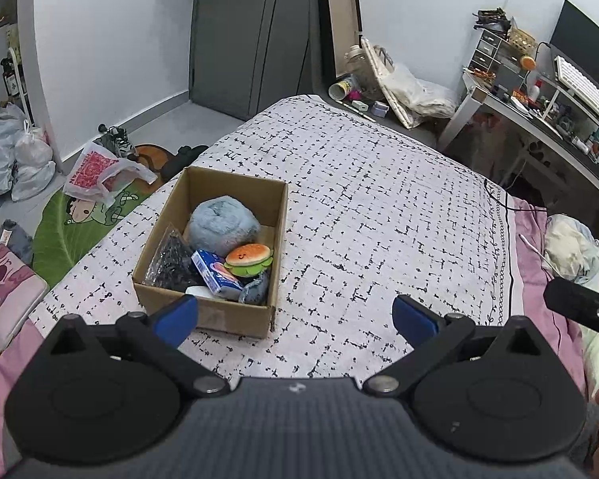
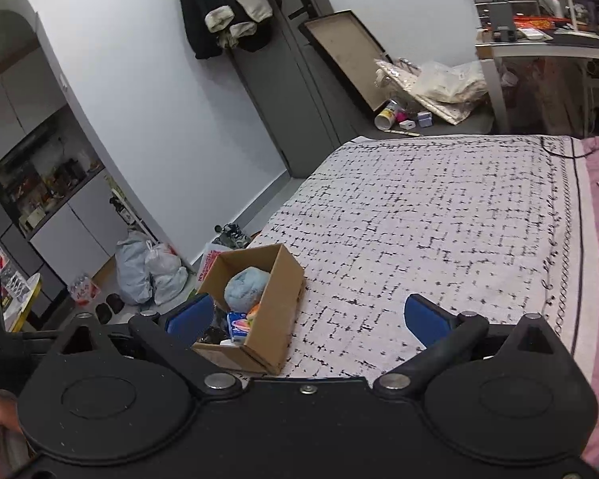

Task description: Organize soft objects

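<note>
Cardboard box [image 1: 213, 317] standing open on the bed's white blanket with black dashes [image 1: 379, 199], near the blanket's left edge in the left wrist view. Inside it: fluffy pale-blue plush [image 1: 223, 223] filling the far end, burger-shaped plush toy [image 1: 248, 259] against the right wall, blue printed packet [image 1: 215, 271] just beside the burger, clear bag of dark bits [image 1: 171, 255] leaning on the left wall, scrap of denim-blue fabric [image 1: 255, 289] in the near right corner. Left gripper [image 1: 295, 313] spread wide over the blanket, nothing between its blue pads [image 1: 177, 317], left pad overlapping the box's near wall in the picture, contact impossible to judge. Right gripper [image 2: 307, 319] likewise fully spread and empty-handed, its left pad in front of the box [image 2: 275, 331] in its own view, right pad above bare blanket [image 2: 439, 219]. Same blue plush [image 2: 245, 287] and packet [image 2: 237, 325] visible from that side. Rest of the blanket bare. Pink sheet [image 1: 531, 263] showing beyond the blanket's right border, cluttered desk [image 1: 539, 119] further right, plastic bags [image 1: 16, 159] on the floor to the left
</note>
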Action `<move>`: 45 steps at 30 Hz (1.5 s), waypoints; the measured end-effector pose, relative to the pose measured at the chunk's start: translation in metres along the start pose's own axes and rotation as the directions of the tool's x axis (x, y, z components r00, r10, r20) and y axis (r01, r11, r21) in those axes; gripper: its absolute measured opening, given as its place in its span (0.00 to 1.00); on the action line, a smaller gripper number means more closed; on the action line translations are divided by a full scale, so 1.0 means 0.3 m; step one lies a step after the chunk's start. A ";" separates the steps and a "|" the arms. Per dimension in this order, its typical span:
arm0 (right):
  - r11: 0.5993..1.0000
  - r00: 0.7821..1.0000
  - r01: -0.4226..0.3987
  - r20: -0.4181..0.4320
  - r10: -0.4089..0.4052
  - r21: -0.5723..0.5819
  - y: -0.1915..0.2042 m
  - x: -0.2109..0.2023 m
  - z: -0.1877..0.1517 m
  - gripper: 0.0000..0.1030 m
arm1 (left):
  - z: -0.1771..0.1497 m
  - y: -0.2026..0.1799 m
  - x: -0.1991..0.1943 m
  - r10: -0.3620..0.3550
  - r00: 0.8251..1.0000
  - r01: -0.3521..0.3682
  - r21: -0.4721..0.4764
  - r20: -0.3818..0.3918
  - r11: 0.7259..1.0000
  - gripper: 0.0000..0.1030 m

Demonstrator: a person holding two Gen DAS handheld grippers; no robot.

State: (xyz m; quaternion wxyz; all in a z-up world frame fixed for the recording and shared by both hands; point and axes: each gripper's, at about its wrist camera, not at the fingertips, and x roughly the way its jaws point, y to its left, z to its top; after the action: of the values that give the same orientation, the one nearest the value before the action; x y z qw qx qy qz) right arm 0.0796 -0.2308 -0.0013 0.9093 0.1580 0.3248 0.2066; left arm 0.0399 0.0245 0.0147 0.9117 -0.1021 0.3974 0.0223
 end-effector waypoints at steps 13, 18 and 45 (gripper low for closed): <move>1.000 1.000 -0.013 0.009 0.013 -0.007 -0.037 -0.089 -0.087 1.00 | -0.068 -0.047 -0.073 -0.009 0.999 0.008 0.053 0.031 0.999 0.99; 1.000 1.000 0.005 0.007 -0.005 -0.013 -0.039 -0.119 -0.121 1.00 | -0.106 -0.047 -0.086 0.019 0.999 -0.023 0.076 0.041 0.997 0.99; 0.997 0.999 0.042 0.000 -0.042 -0.064 0.008 -0.190 -0.189 1.00 | -0.184 -0.007 -0.156 0.068 0.996 -0.072 0.067 0.059 0.995 0.99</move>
State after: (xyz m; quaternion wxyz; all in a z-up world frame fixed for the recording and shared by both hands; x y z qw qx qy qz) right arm 0.0016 -0.2474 -0.0123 0.9178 0.1221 0.3217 0.1979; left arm -0.0317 0.0130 0.0125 0.9241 -0.0560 0.3755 0.0435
